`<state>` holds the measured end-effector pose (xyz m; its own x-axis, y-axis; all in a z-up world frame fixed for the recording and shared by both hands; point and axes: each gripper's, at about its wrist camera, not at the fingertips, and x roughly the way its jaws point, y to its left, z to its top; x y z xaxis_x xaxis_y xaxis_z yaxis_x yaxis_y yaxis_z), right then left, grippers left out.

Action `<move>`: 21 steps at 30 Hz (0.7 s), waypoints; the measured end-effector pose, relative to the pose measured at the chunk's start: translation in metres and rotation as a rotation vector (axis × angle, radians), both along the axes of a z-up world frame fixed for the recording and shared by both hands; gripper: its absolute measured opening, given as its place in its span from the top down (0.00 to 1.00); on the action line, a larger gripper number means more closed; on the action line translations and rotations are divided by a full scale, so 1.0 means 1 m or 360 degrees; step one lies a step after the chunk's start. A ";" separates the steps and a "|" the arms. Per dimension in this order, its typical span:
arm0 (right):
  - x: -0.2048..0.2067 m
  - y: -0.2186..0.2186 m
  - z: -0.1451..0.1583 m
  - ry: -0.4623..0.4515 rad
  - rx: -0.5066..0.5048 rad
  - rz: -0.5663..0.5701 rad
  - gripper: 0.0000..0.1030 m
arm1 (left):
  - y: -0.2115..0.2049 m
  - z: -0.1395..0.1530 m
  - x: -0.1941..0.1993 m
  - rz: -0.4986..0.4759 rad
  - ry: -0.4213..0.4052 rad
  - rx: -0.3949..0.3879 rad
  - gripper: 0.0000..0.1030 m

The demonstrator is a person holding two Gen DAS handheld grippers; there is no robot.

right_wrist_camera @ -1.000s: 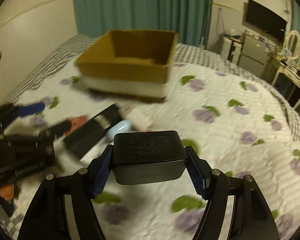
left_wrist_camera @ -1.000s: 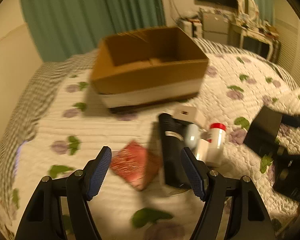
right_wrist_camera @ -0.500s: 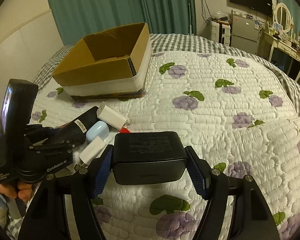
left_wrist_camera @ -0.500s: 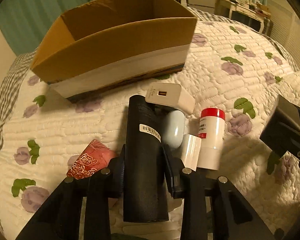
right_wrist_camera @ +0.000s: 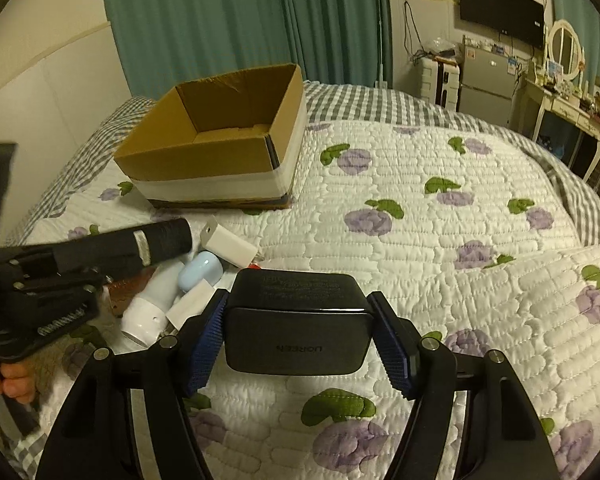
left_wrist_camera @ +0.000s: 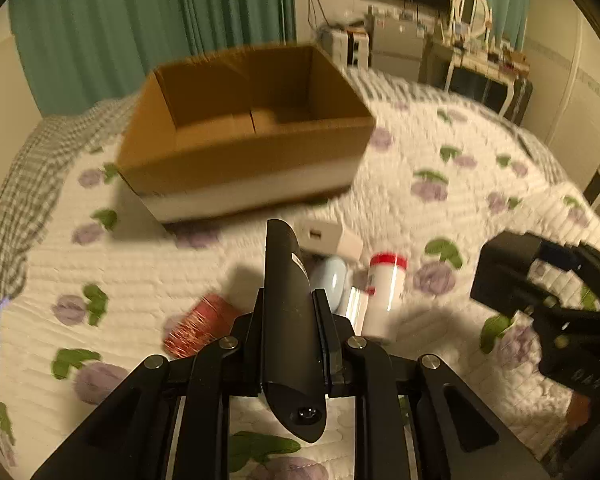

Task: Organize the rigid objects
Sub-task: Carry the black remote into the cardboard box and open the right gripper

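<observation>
Left gripper (left_wrist_camera: 288,320): my jaws are clamped on a black cylinder (left_wrist_camera: 286,300), long axis running forward between them, held clear above the bed (left_wrist_camera: 479,152). In the right wrist view the same cylinder (right_wrist_camera: 140,246) shows a pale label band and points toward the cardboard box (right_wrist_camera: 220,148).

Right gripper (right_wrist_camera: 300,332): my jaws are closed on a black power adapter (right_wrist_camera: 298,320), lettering "UGREEN" readable upside down on its near face, held above the quilt.

Cardboard box (left_wrist_camera: 244,136): open-topped, brown, white band around its lower walls, standing on the bed beyond the loose items. Nothing visible inside.

Loose items on the quilt, clustered near the box:
- white charger block (left_wrist_camera: 327,236), nearest the box.
- pale blue oval case (left_wrist_camera: 333,278), just beside the charger.
- white bottle with red cap (left_wrist_camera: 381,292), lying on its side.
- small white block (left_wrist_camera: 355,306), touching or just beside the bottle; which, I cannot tell.
- red patterned item (left_wrist_camera: 198,322), blurred, to the left of the cluster.

Backdrop: teal curtain (right_wrist_camera: 220,20), wall-mounted television (right_wrist_camera: 499,8), white dressing table (right_wrist_camera: 567,100).
</observation>
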<state>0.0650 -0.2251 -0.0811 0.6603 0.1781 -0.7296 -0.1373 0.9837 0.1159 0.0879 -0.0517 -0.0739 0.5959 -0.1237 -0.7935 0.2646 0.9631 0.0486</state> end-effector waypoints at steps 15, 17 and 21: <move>0.045 0.040 0.097 -0.0287 -0.0086 0.0170 0.34 | 0.017 0.082 0.044 0.0053 -0.0327 -0.0071 0.81; 0.066 0.047 0.113 -0.0346 -0.0095 0.0197 0.34 | 0.020 0.087 0.062 0.0083 -0.0353 -0.0052 0.81; 0.118 0.064 0.128 -0.0380 -0.0063 0.0270 0.34 | 0.024 0.088 0.097 0.0137 -0.0400 -0.0001 0.81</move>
